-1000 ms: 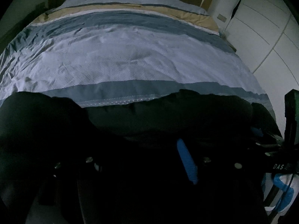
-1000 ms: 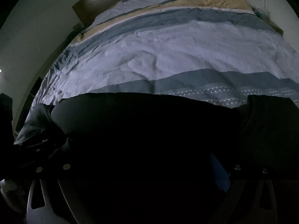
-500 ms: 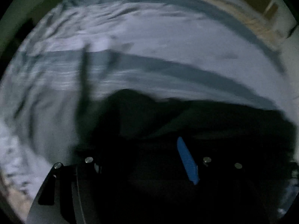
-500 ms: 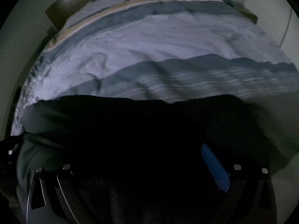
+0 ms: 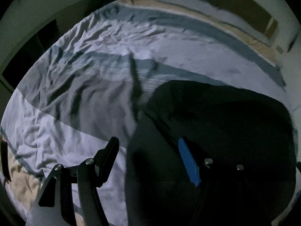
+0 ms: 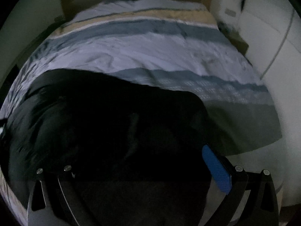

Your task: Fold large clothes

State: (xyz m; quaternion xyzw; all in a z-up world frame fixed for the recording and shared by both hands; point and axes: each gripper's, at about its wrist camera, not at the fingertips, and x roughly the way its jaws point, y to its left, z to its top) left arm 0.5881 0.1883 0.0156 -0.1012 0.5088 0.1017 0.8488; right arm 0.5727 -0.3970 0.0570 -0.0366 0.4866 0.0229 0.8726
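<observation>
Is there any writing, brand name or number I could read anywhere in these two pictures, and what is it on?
None: no readable text in either view.
The dark garment shows no label or print.
The striped duvet has a band of small white woven marks, a pattern rather than letters.
The blue pads on the fingers carry only a dotted texture.
Both views are dim and blurred, so any fine print would be lost.

Black tongs (image 5: 148, 158) (blue pads (image 5: 189, 162))
</observation>
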